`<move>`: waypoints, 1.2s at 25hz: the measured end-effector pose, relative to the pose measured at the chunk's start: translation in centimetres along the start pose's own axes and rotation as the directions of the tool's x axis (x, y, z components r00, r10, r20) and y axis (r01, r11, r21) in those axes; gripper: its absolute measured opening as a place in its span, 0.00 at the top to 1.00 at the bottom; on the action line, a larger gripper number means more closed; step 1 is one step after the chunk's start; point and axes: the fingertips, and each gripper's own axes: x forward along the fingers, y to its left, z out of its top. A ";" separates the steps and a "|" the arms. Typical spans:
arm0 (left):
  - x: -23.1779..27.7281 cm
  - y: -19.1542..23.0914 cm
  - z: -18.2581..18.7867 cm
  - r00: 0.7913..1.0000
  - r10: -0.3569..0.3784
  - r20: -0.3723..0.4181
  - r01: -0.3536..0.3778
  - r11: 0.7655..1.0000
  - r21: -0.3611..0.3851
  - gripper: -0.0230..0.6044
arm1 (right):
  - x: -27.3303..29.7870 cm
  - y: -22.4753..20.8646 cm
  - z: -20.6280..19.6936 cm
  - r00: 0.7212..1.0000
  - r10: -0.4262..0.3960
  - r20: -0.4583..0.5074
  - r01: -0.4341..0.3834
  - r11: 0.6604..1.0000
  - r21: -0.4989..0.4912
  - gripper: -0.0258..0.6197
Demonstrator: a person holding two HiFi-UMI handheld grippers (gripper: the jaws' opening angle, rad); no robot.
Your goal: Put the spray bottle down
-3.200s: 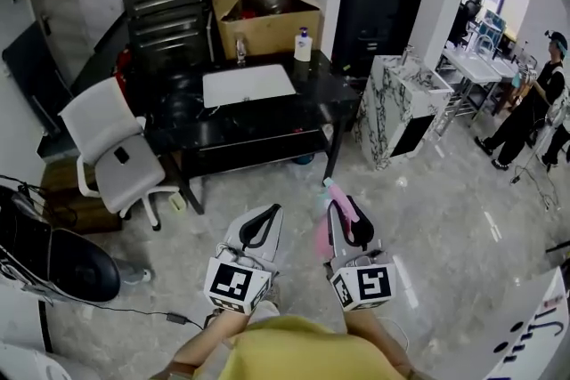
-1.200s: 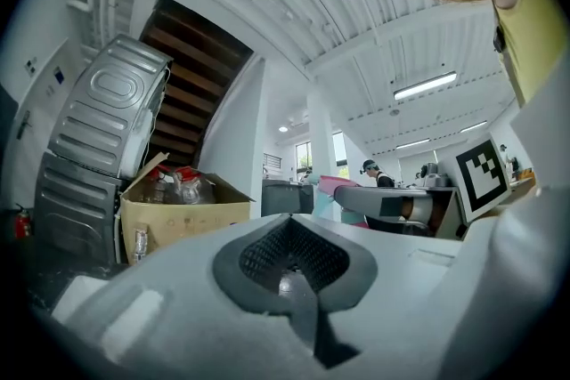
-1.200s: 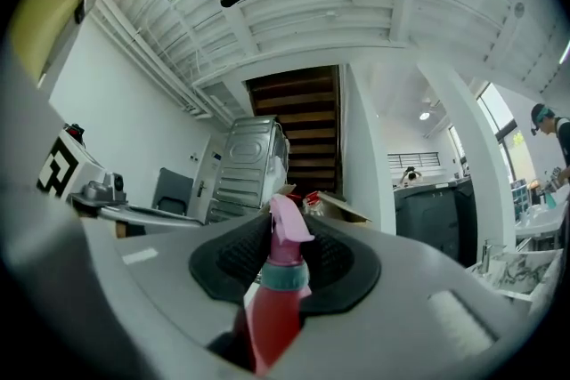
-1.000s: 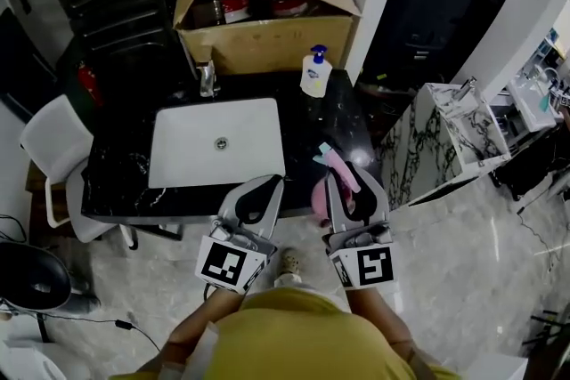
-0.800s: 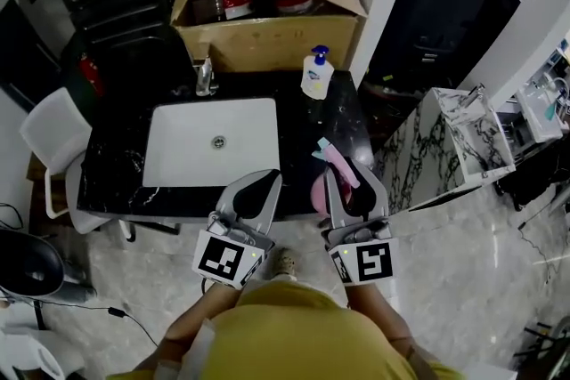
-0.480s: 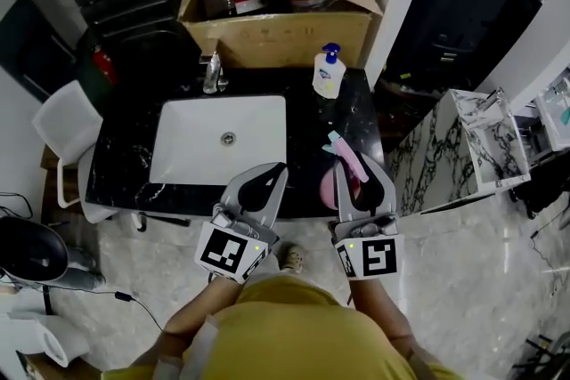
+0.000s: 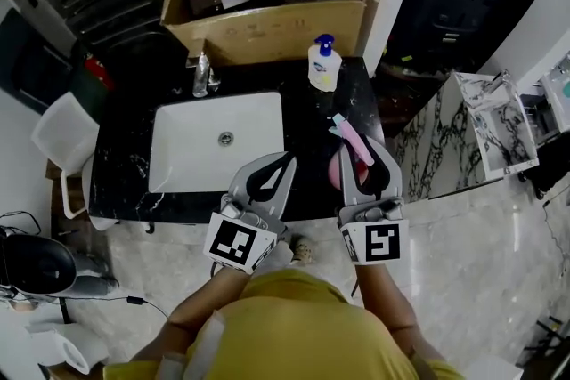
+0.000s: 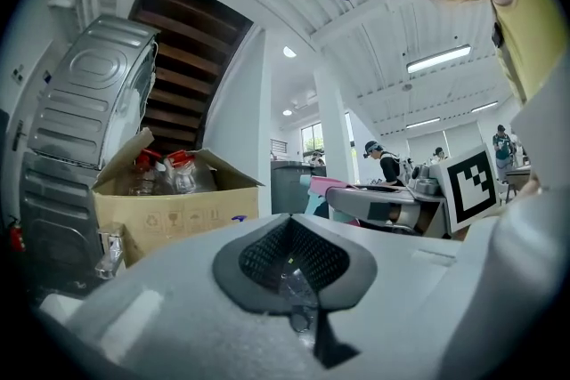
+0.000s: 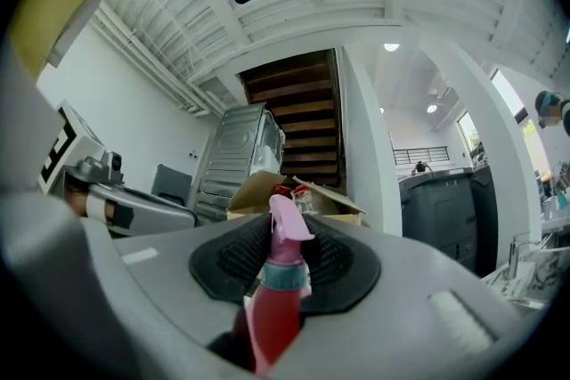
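Note:
My right gripper is shut on a pink spray bottle with a teal collar. The bottle's trigger head pokes out past the jaws, over the black stone counter just right of the white sink. In the right gripper view the bottle stands upright between the dark pads of the right gripper. My left gripper is shut and empty at the sink's front right corner. In the left gripper view the left gripper has nothing between its pads.
A white pump soap bottle stands at the counter's back right, a chrome tap behind the sink. A cardboard box of bottles sits behind the counter. There is a white chair at the left and a marble cabinet at the right.
Both grippers have moved forward from over the floor to over the counter's front edge. The right one still holds the spray bottle, and the left stays shut.

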 end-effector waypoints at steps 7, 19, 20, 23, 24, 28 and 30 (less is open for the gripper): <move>2.9 2.0 -0.3 0.999 -0.036 0.012 0.036 0.999 -0.003 0.96 | 3.1 -1.3 -1.5 0.999 -0.026 -0.025 0.025 1.000 -0.014 0.80; 7.4 6.6 -2.9 0.999 -0.049 -0.014 0.049 0.999 -0.013 0.96 | 10.6 -2.1 -5.6 0.999 0.000 -0.051 0.000 1.000 0.006 0.80; 7.7 7.0 -3.2 0.999 -0.046 -0.018 0.046 0.999 -0.018 0.96 | 11.4 -2.1 -5.9 0.999 0.005 -0.049 -0.004 1.000 0.011 0.80; 8.7 8.2 -3.9 0.999 -0.045 -0.031 0.045 0.999 -0.022 0.96 | 13.4 -2.0 -6.8 0.999 0.017 -0.044 -0.016 1.000 0.020 0.80; 9.0 8.5 -4.1 0.998 -0.046 -0.033 0.045 0.999 -0.024 0.96 | 13.9 -2.0 -7.2 0.999 0.021 -0.043 -0.020 1.000 0.021 0.80; 10.2 9.6 -4.8 0.998 -0.044 -0.041 0.043 0.998 -0.036 0.96 | 16.0 -1.9 -8.4 0.998 0.040 -0.042 -0.038 0.999 0.028 0.80; 10.7 10.1 -5.1 0.998 -0.044 -0.042 0.042 0.998 -0.044 0.96 | 16.9 -1.9 -8.8 0.998 0.047 -0.037 -0.047 0.999 0.024 0.80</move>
